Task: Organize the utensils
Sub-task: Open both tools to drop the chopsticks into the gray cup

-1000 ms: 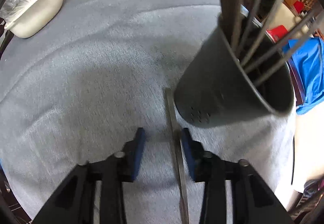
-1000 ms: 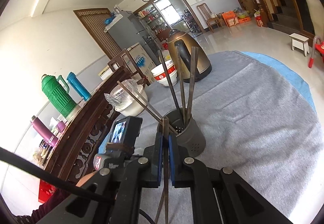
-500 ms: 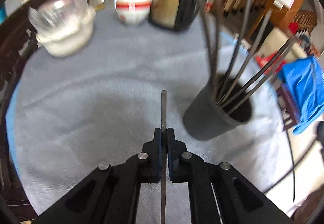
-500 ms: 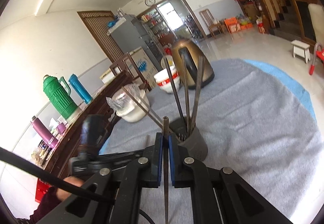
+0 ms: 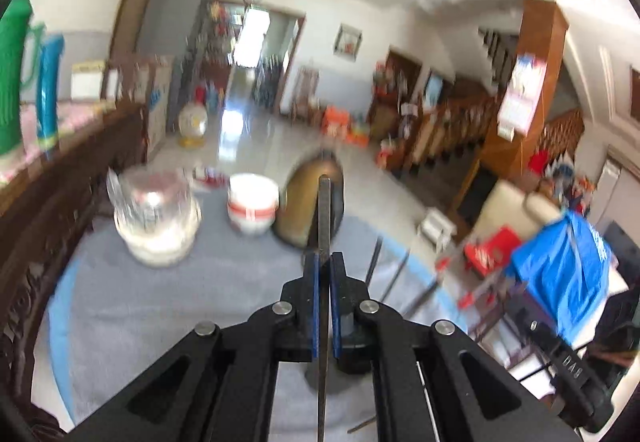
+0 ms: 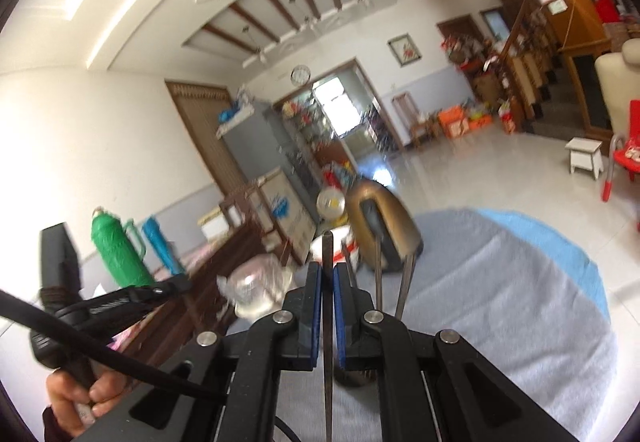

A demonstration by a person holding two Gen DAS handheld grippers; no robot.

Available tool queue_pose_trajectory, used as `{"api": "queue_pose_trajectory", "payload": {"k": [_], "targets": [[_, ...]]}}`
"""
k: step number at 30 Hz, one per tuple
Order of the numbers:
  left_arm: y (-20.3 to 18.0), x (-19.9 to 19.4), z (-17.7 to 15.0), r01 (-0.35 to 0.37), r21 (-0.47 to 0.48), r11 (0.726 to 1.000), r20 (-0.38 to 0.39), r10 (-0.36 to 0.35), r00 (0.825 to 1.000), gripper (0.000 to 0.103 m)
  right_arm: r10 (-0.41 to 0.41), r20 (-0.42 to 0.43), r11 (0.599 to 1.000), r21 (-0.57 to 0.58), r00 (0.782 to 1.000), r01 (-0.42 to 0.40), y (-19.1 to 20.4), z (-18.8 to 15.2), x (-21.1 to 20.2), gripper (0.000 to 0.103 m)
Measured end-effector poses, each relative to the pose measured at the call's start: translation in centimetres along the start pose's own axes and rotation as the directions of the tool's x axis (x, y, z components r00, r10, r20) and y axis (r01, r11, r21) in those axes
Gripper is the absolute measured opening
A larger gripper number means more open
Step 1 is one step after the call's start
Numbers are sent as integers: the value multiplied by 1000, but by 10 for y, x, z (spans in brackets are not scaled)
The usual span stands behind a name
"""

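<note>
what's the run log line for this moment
left gripper: shut on chopstick | right gripper: shut on chopstick | holder: on grey cloth, other chopsticks inside

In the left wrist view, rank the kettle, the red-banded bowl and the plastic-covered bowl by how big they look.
1. Plastic-covered bowl, though it sits nearer the camera.
2 and 3. Kettle and red-banded bowl look too alike to rank; the chopstick hides part of the kettle.
</note>
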State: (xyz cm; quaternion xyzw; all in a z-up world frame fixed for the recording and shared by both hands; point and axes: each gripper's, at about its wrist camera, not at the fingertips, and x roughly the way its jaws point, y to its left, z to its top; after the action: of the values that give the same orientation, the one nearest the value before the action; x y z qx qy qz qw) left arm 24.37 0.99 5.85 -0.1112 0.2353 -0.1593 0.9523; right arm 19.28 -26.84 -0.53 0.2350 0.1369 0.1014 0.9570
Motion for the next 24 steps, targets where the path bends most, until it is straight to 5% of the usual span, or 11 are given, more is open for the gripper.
{"api": "queue_pose_trajectory", "payload": {"k": [4, 10, 18, 24], "targets": [[-9, -12, 15, 2, -33, 999, 162, 3, 987, 5, -55, 102, 998, 0, 993, 55, 5, 15, 0, 6], [-32, 5, 22, -77, -45, 996, 385, 88, 919, 5, -152, 260, 987, -8, 954, 159, 10, 23, 4, 6], [-25, 87, -13, -131, -100, 986, 238, 152, 959, 5, -198, 163, 975, -66, 966, 211, 16, 5, 45, 6], [-16, 107, -38, -124, -91, 988, 123, 135, 983, 5, -187, 62, 977, -88, 980, 192, 8, -10, 51, 7]]}}
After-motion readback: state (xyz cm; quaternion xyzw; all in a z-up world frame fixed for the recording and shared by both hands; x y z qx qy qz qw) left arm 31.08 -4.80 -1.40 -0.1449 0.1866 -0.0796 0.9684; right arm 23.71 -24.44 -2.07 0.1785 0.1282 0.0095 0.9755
